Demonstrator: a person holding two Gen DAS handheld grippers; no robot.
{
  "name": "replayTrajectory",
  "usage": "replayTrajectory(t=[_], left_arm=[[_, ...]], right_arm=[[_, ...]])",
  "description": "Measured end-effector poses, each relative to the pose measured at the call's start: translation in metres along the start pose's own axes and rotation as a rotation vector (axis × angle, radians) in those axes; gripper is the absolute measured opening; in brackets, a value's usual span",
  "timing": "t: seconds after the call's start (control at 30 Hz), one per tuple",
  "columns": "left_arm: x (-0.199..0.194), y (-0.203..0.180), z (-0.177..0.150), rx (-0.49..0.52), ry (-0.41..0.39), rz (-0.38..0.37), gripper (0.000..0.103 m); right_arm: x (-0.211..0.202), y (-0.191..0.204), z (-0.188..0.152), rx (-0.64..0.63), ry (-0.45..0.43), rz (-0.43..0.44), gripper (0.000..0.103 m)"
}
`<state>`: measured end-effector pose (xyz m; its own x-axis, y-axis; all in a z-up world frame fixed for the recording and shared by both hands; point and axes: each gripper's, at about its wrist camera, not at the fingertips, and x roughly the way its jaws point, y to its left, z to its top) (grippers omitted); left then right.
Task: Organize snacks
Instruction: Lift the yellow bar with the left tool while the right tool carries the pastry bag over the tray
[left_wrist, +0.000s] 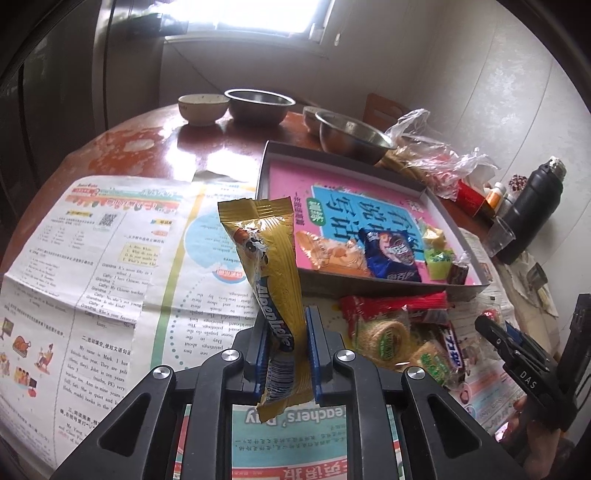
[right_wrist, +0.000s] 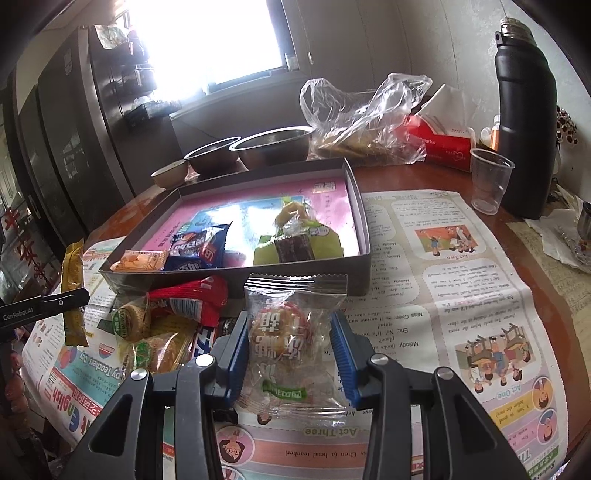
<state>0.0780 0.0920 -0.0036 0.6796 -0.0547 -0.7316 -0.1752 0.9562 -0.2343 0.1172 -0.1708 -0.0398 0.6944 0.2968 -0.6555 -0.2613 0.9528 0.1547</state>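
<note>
My left gripper (left_wrist: 286, 334) is shut on a long gold candy stick pack (left_wrist: 271, 266), held upright above the newspaper and just left of the grey tray (left_wrist: 388, 282). The tray holds an orange packet (left_wrist: 328, 253), a blue packet (left_wrist: 393, 254) and small green and brown sweets (left_wrist: 439, 260). My right gripper (right_wrist: 288, 350) is shut on a clear-wrapped round pastry (right_wrist: 290, 336), held in front of the tray's near wall (right_wrist: 306, 269). A heap of loose snacks (right_wrist: 173, 317) lies on the newspaper left of it. The gold stick pack (right_wrist: 74, 291) and the left gripper's finger (right_wrist: 55, 304) show at the far left.
Metal bowls (left_wrist: 260, 103) and a ceramic bowl (left_wrist: 203, 107) stand at the table's back. A plastic bag (right_wrist: 365, 118), a red tissue box (right_wrist: 443, 142), a clear cup (right_wrist: 489, 181) and a black flask (right_wrist: 526, 122) crowd the back right. Newspaper (right_wrist: 443, 295) covers the near table.
</note>
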Motion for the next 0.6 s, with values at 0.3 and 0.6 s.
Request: replayTrajectory(t=[0.3,0.6], left_arm=[[-0.012,-0.011,0.007,0.018,-0.036,-0.013,0.018],[-0.013,-0.026,0.014,0.043,-0.049,-0.037,0.018]], right_arm=[[-0.005,0.000,0.002,0.002,-0.019,0.006,0.042],[-0.009,0.002,0.009,0.000,-0.043,0.010,0.042]])
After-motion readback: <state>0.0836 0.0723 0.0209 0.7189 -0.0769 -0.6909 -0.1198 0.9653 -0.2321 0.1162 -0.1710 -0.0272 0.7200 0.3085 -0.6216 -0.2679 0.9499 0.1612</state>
